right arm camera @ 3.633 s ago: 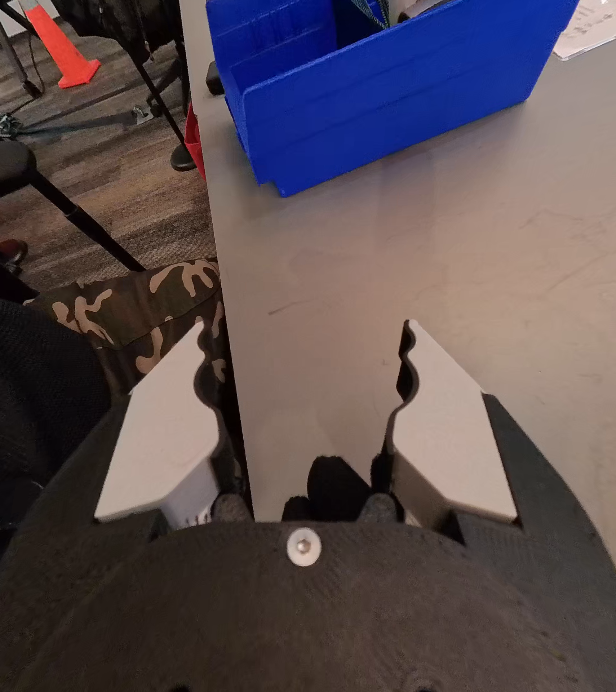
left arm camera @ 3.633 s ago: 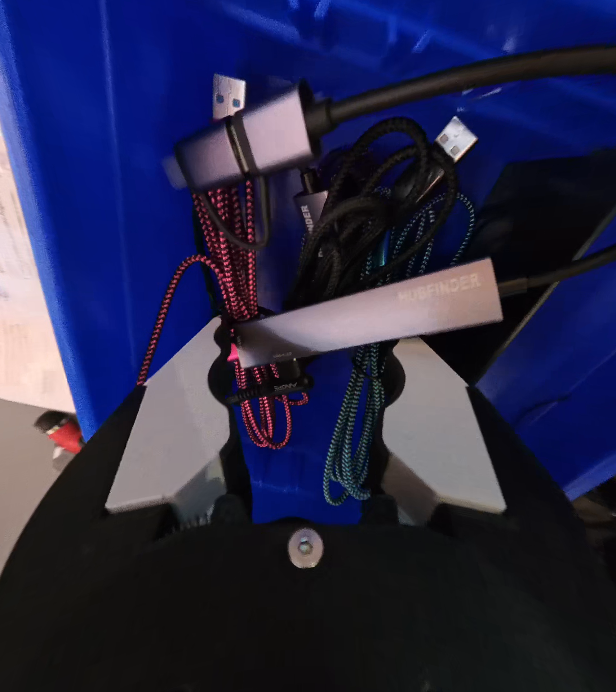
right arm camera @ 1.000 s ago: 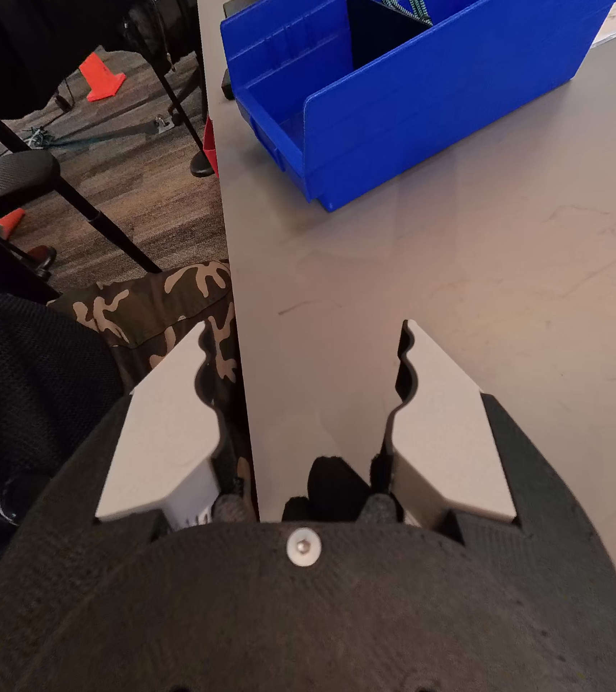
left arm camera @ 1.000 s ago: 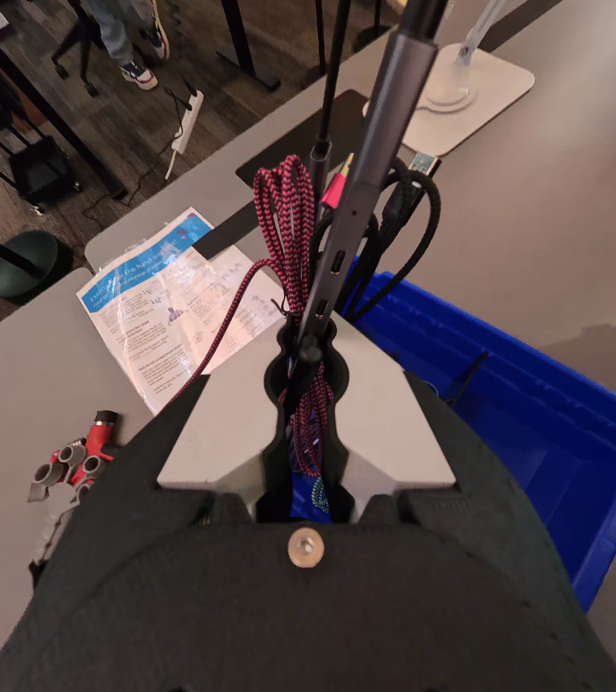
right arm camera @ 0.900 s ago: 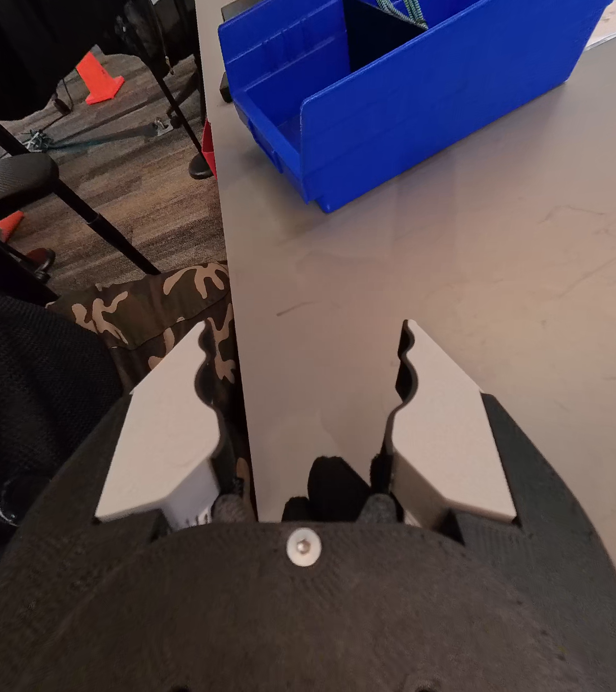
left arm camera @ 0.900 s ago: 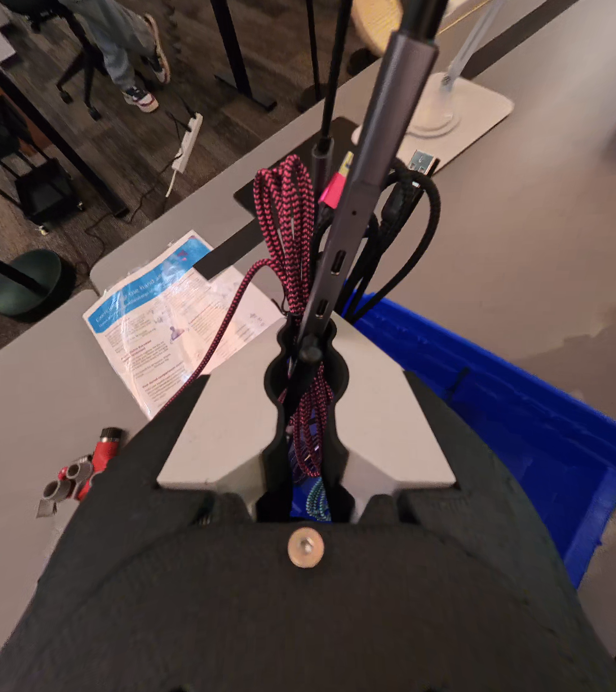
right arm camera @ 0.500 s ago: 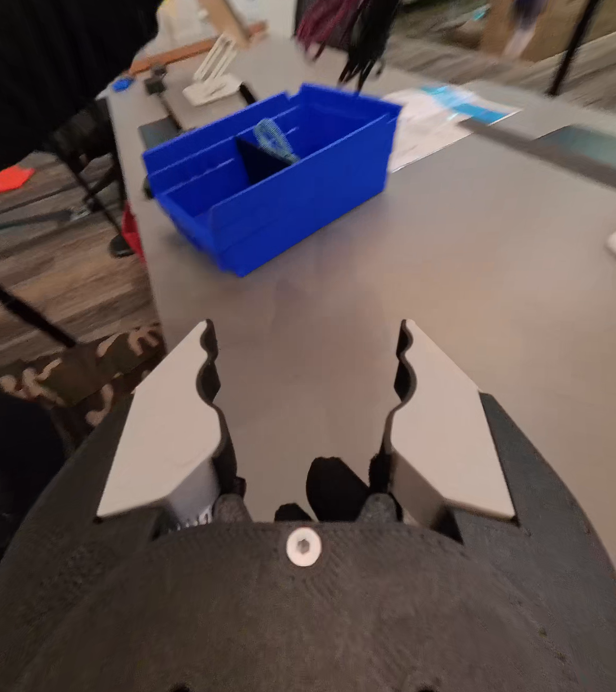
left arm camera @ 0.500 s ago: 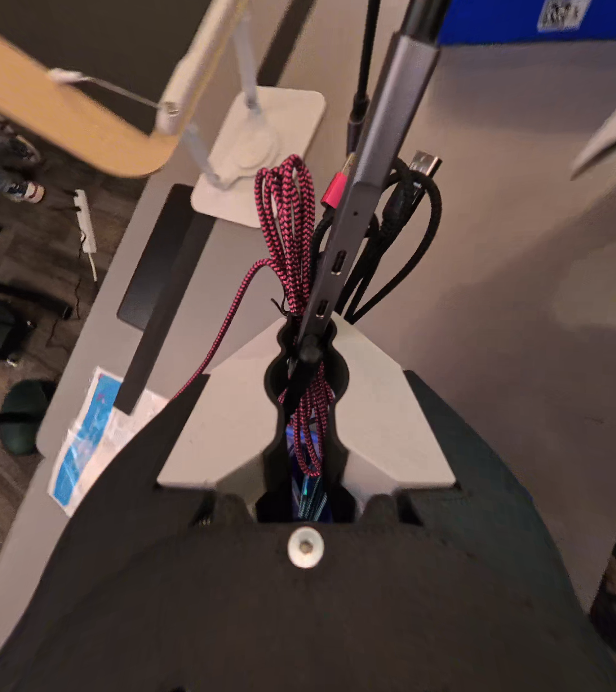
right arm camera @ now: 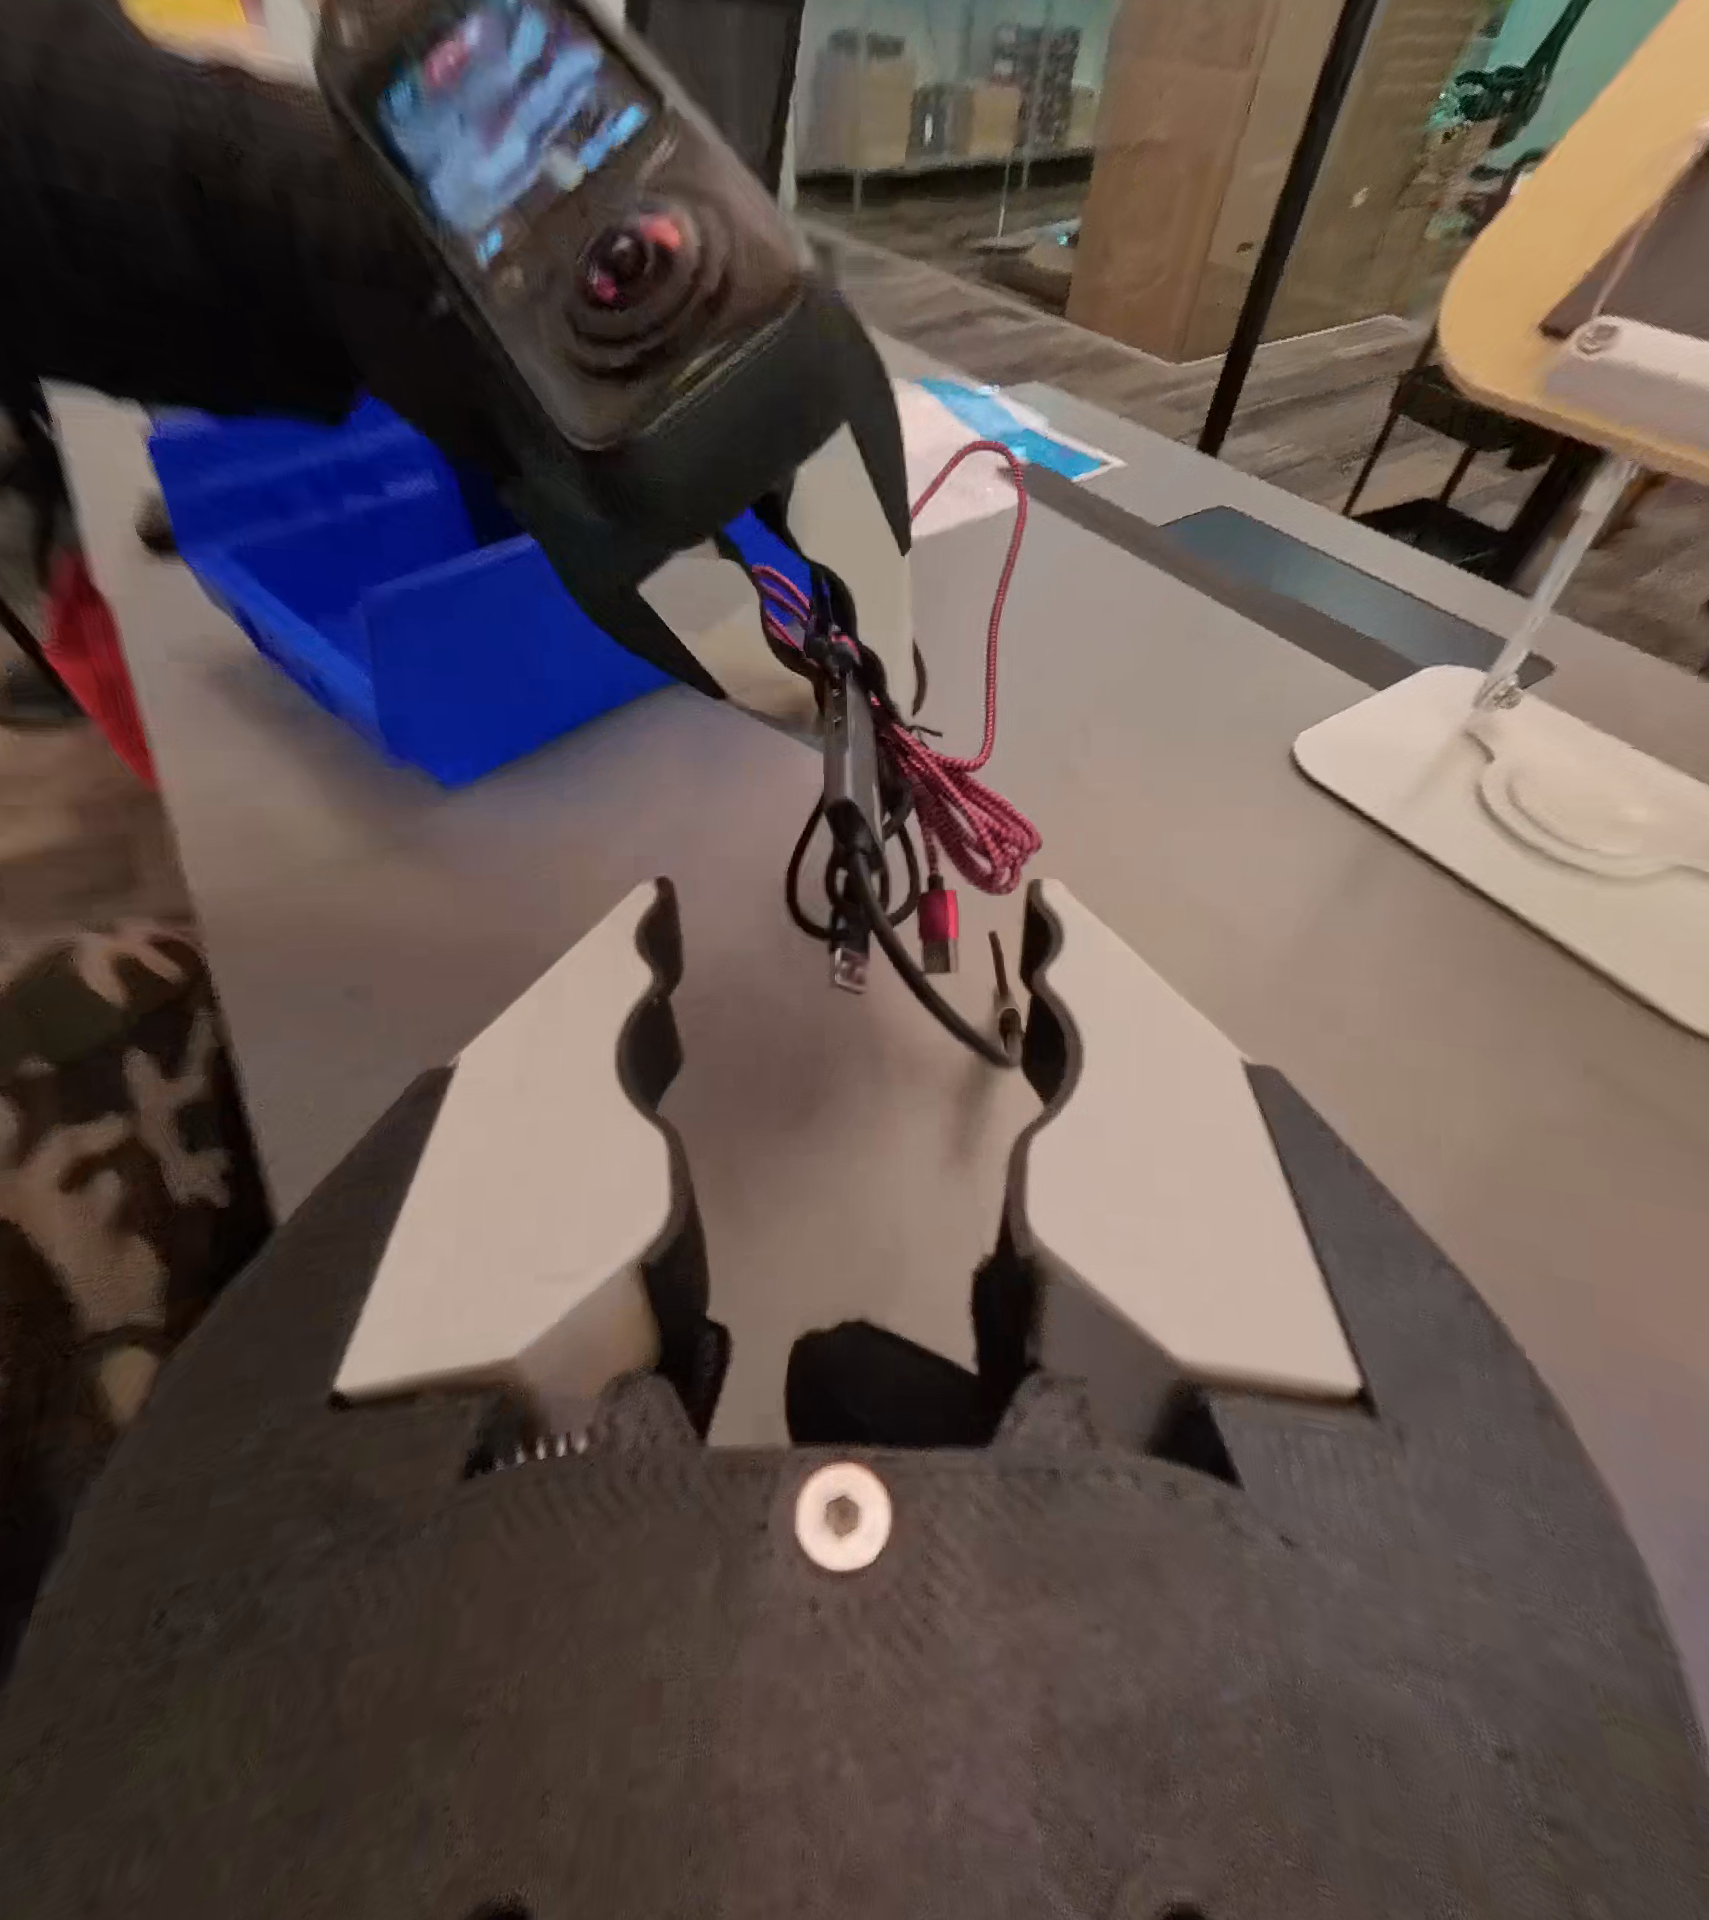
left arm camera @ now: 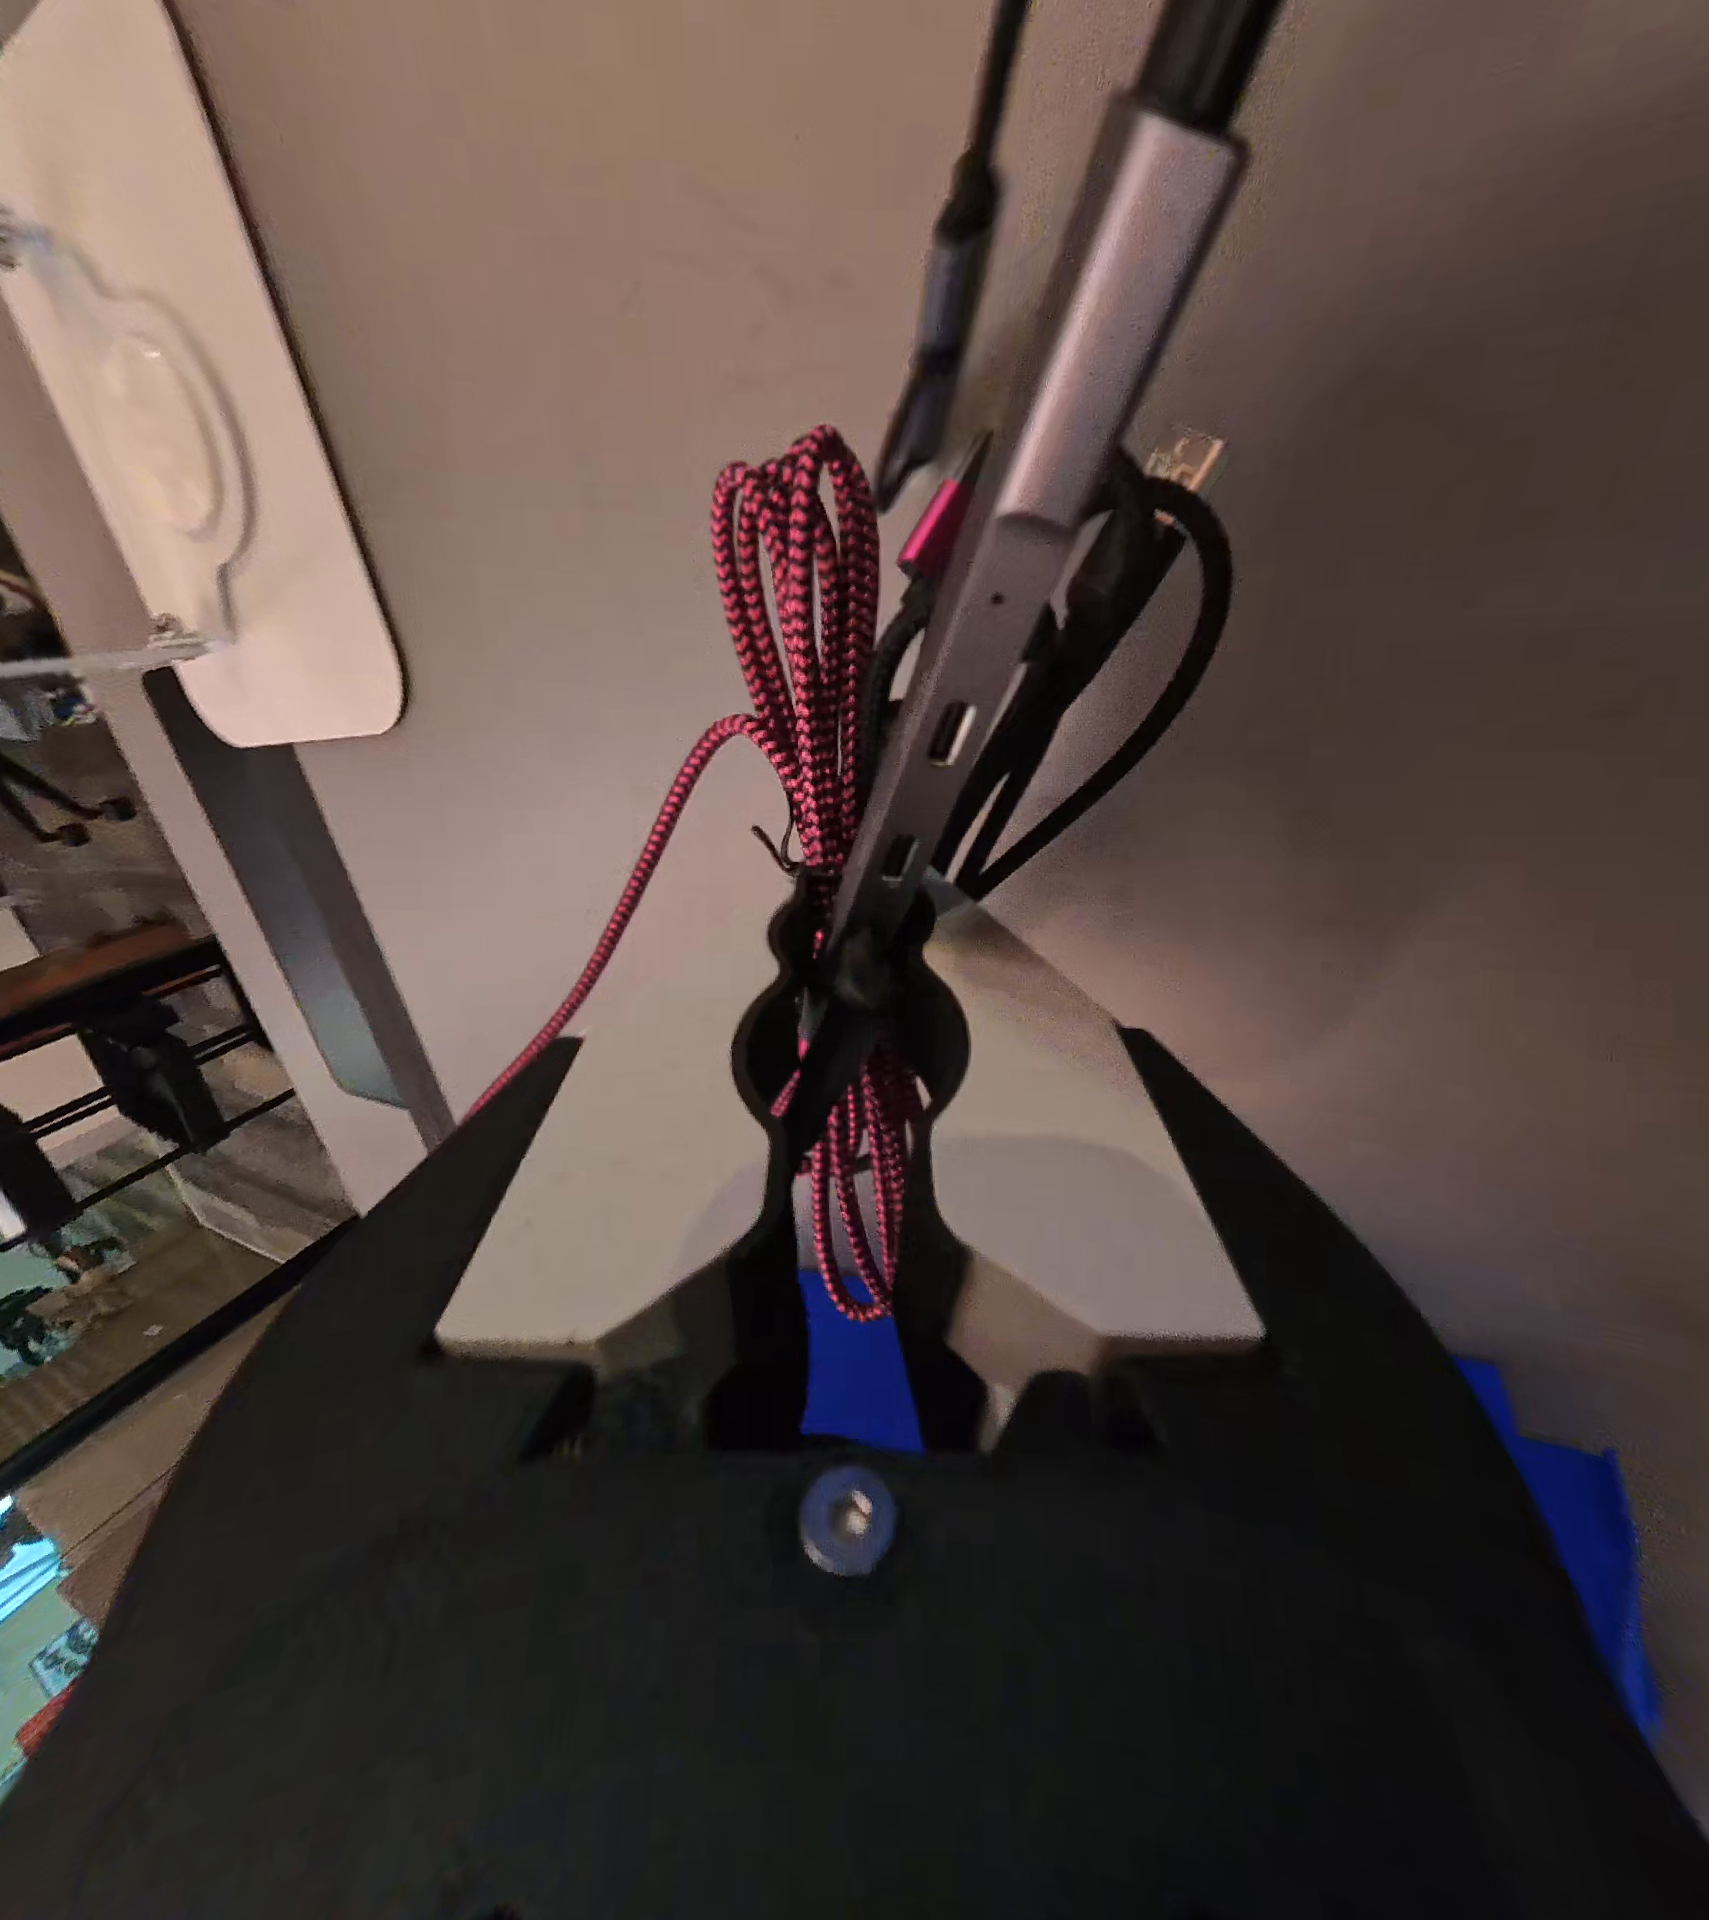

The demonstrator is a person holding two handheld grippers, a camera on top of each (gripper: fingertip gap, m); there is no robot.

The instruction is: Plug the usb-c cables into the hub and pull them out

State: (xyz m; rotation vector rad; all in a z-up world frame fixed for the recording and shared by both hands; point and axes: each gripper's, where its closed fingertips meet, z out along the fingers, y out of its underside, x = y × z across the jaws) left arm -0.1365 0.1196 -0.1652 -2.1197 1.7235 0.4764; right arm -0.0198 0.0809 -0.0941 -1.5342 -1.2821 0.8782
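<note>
While my right gripper (right arm camera: 845, 977) sits nearest with its jaws spread wide and nothing in them, hovering low over the grey worktop (right arm camera: 1245, 935) close to its front edge, the action is all a bit farther out. My left gripper (right arm camera: 808, 634) is clenched on one end of the grey hub (left arm camera: 943, 727), which hangs down over the middle of the worktop with a whole tangle coming along for the ride: the bundled red braided cable (left arm camera: 808, 644), a looped black cable (left arm camera: 1141, 665) and a few loose plugs dangling off it. Nothing looks plugged into the hub's side ports from what I can see.

Behind that is the blue bin (right arm camera: 393, 603) near the worktop's left edge, and a white stand base (right arm camera: 1556, 831) off toward the right edge.

My worry: the grip is only on the very tip of the hub, with cable strands pinched in alongside it, so the hub could twist or slide out once the hanging weight swings. Also the cables are so knotted up that grabbing one plug with the right gripper might just drag the whole clump instead.
</note>
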